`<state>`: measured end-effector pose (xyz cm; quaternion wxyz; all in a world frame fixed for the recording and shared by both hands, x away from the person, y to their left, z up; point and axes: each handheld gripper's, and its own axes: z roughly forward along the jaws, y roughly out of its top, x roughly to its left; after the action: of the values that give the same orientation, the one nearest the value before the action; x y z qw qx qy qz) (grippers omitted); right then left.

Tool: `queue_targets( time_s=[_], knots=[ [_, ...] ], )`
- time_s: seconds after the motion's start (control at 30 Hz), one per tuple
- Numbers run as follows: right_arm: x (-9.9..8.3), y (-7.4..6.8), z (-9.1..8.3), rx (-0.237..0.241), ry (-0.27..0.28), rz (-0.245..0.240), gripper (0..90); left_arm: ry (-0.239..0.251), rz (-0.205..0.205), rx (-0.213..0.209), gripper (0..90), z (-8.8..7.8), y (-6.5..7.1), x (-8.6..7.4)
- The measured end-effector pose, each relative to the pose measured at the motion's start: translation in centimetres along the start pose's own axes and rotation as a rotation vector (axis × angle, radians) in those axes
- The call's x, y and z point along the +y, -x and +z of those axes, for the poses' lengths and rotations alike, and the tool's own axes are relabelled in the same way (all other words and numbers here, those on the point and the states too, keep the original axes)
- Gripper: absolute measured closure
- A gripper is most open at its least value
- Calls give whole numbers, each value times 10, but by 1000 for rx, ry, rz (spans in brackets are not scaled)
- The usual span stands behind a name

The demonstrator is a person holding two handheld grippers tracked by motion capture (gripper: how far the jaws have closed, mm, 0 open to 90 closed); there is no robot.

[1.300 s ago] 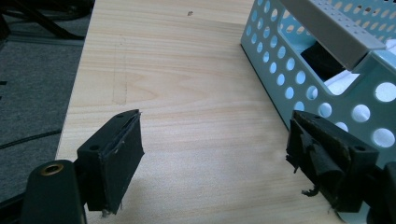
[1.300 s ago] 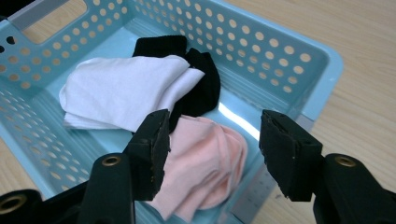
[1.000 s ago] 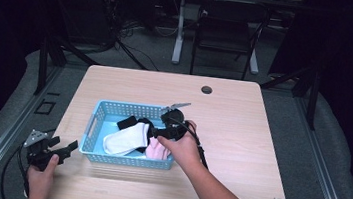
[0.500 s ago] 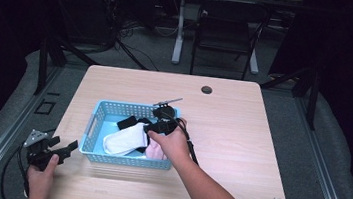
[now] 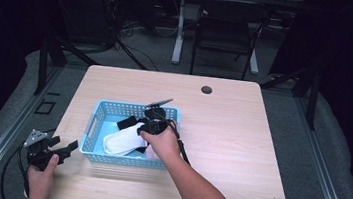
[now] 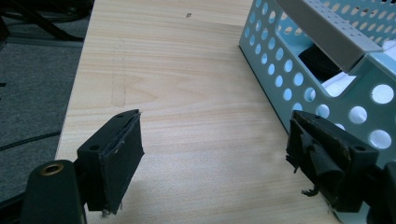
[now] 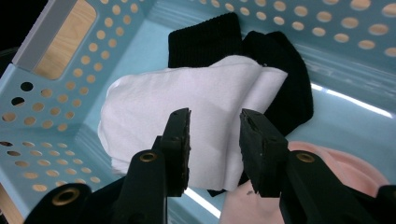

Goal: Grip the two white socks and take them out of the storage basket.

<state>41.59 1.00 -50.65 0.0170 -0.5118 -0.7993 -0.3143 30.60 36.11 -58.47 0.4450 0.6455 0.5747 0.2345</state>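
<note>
A light blue perforated basket stands left of the middle of the wooden table. In it lie a white sock, a black sock and a pink item. My right gripper reaches down into the basket. In the right gripper view its jaws have just been closing; they stand partly apart over the white sock, which lies across the black sock. I see no pinch. My left gripper rests open at the table's front left, beside the basket, with nothing between its jaws.
A round cable hole sits near the table's far edge. A dark chair and cables stand behind the table. Bare wood stretches left of the basket and to the right of my right forearm.
My right hand has moved left and slightly down, deeper into the basket over the white sock, and its jaws have narrowed. The left gripper has stayed where it was.
</note>
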Motion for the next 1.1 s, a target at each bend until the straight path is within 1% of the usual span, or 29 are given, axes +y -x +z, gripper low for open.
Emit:
queue_targets(
  time_s=[0.03, 0.07, 0.13, 0.27, 0.3, 0.33, 0.37, 0.4, 0.47, 0.5, 0.53, 0.57, 0.63, 0.7, 0.83, 0.87, 0.93, 0.97, 1.0, 1.07, 1.1],
  knots=[
    [0, -1, 3, -1, -17, 18, 660, 1, 1, 0, 183, 0, 0, 0],
    [0, -1, 5, -2, -24, 26, 668, 1, 1, 0, 183, 0, 0, 0],
    [0, 0, 8, -5, -52, 31, 671, 1, 0, 0, 183, 0, 0, 0],
    [0, 2, 15, -12, -82, 56, 675, 2, -1, 0, 183, 0, 0, 0],
    [1, 3, 16, -5, -97, 64, 675, 1, 0, 0, 183, 0, 0, 0],
    [2, 3, 18, 7, -97, 78, 675, 1, 0, 0, 183, 0, 0, 0],
    [3, 5, 19, 21, -104, 80, 675, 2, 1, -1, 183, 0, 0, 0],
    [3, 5, 19, 21, -104, 80, 675, 2, 1, -1, 183, 0, 0, 0],
    [4, 7, 23, 29, -103, 92, 712, 2, -1, 0, 183, 0, 0, 0],
    [4, 8, 24, 31, -110, 86, 732, 2, -2, -1, 183, 0, 0, 0],
    [4, 9, 24, 42, -108, 87, 758, 2, -2, -1, 183, 0, 0, 0],
    [4, 9, 25, 42, -102, 82, 790, 3, -2, -1, 183, 0, 0, 0],
    [4, 8, 22, 45, -95, 59, 838, 3, -2, -1, 183, 0, 0, 0],
    [3, 5, 19, 52, -61, 41, 854, 3, -2, -1, 183, 0, 0, 0],
    [2, -4, 9, 63, 13, -35, 861, 3, -2, -1, 183, 0, 0, 0],
    [1, -7, 6, 66, 32, -63, 861, 2, -2, -1, 183, 0, 0, 0],
    [-1, -14, 0, 65, 70, -104, 862, 1, -2, -1, 183, 0, 0, 0],
    [-2, -17, -3, 60, 86, -138, 862, 1, -1, -1, 183, 0, 0, 0],
    [-2, -17, -3, 60, 86, -138, 862, 1, -1, -1, 183, 0, 0, 0],
    [-4, -24, -8, 51, 112, -191, 863, -1, -1, -2, 183, 0, 0, 0],
    [-7, -30, -14, 48, 136, -239, 863, -5, 2, -1, 183, 0, 0, 0]
  ],
)
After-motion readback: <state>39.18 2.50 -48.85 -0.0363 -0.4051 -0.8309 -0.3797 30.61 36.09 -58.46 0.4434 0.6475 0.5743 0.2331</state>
